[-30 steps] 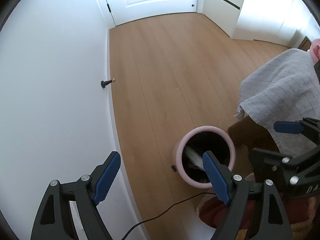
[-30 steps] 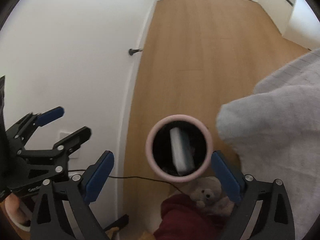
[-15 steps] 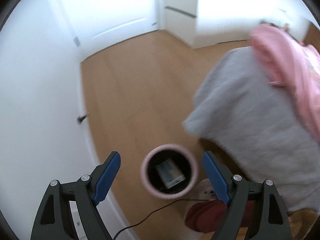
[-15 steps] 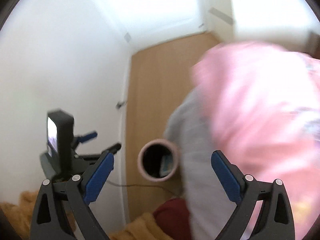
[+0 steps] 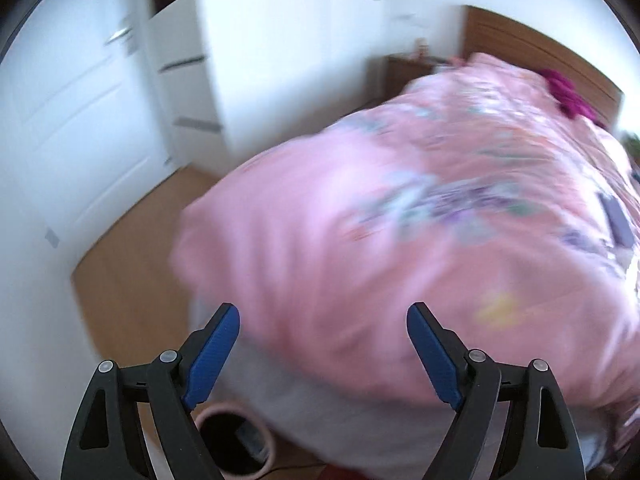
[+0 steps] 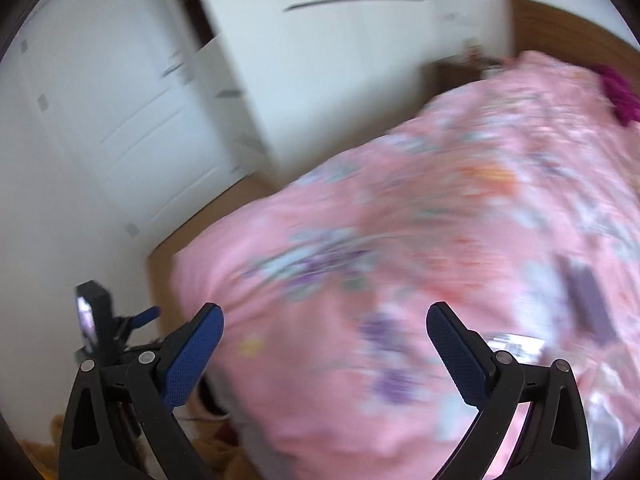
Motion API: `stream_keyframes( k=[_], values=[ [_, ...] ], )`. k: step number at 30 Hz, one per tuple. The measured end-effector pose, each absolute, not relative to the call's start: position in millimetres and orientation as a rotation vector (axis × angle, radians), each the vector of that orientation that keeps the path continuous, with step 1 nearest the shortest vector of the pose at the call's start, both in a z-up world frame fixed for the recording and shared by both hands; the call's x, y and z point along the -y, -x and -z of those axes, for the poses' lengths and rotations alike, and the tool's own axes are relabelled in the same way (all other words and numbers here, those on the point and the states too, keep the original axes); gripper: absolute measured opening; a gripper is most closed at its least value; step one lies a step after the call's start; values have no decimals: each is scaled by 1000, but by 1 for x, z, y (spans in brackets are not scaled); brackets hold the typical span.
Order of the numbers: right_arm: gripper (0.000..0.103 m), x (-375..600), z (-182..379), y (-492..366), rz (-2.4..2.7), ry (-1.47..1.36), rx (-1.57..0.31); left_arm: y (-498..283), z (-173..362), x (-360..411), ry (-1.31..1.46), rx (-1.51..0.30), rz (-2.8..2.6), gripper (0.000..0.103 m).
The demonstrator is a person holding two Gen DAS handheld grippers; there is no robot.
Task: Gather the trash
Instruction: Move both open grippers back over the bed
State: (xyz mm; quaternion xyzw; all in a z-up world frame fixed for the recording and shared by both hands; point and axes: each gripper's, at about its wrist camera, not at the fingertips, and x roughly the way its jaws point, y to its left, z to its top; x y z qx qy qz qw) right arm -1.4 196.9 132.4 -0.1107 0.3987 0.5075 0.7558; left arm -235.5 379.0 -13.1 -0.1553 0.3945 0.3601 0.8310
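Bedroom: white doors (image 5: 80, 128), wood floor (image 5: 132, 280), bed (image 5: 360, 412) under a pink flowered duvet (image 5: 400, 240) filling most of both views. Heavy motion blur throughout.

Left tool (image 5: 323, 312): spread wide, jaws just been opening further, nothing between them. Right tool (image 6: 325, 312): also spread wide, empty.

Bin (image 5: 236, 444), pink-rimmed, on the floor at the bed's corner, low and left, just under the left tool's near finger.

Likely trash, judged through the blur: dark flat piece (image 6: 588, 300) lying on the duvet, off to the right of both tools, long axis running away from the cameras. Shiny crinkled scrap (image 6: 516, 344) close beside the right tool's outer finger. Cannot tell what either is.

Judgement: both pieces nearer the right tool, so pickup on that side, then a carry back left and down to the bin.
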Motion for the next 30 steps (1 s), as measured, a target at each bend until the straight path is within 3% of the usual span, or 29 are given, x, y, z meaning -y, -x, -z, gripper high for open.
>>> stream_keyframes(
  k=[3,10,12,15,26,30],
  values=[
    [101,-163,-133,-19,-1026,225,-859,194,0,-347,257,-819,-683,93],
    [101,-73,-137,-47,-861,143,-749,104,-32,-269,115,-731,-492,94],
    [101,-44,-141,-53,-816,126,-712,88,-39,-250,101,-702,-446,102],
    [102,-10,-138,-58,-759,107,-697,61,-46,-224,68,-681,-385,103],
    [103,72,-94,-86,-683,-77,-841,-18,0,-176,-100,-915,-246,103],
    [103,74,-85,-93,-707,-102,-870,-49,22,-190,1,-1045,-156,103]
  ],
)
